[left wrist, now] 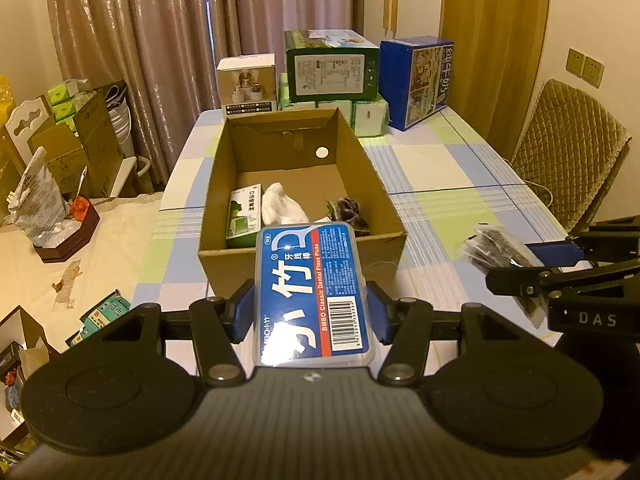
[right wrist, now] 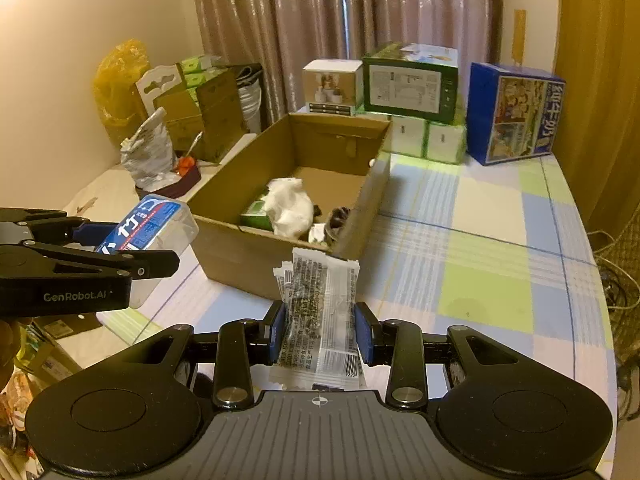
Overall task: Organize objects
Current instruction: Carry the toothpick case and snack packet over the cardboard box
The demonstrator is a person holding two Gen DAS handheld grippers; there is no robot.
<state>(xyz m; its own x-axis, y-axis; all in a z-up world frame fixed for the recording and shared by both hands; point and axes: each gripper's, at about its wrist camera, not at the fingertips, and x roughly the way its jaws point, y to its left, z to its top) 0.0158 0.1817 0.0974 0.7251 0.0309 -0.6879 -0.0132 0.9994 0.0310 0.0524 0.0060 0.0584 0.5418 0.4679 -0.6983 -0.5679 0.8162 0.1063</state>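
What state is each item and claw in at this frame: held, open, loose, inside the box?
Left claw: shut on the floss pick case.
Floss pick case: held, outside the box.
Right claw: shut on the snack packets.
Snack packets: held, sealed.
Cardboard box: open, on the table.
Green carton: lying inside the box.
White cloth: crumpled inside the box.

This is a room in a home, used partly for storage. Long pinkish curtains (left wrist: 160,40) hang floor-length behind a bench (left wrist: 440,208) spread with a pastel checked cloth. A chair with a quilted cover (left wrist: 568,152) stands at its side, below wall sockets (left wrist: 584,67). Household goods crowd the far end: packs of tissue (left wrist: 370,117), a green carton (left wrist: 332,65) and a blue carton (left wrist: 416,80). More cardboard boxes (right wrist: 208,112) and bags pile against the wall.
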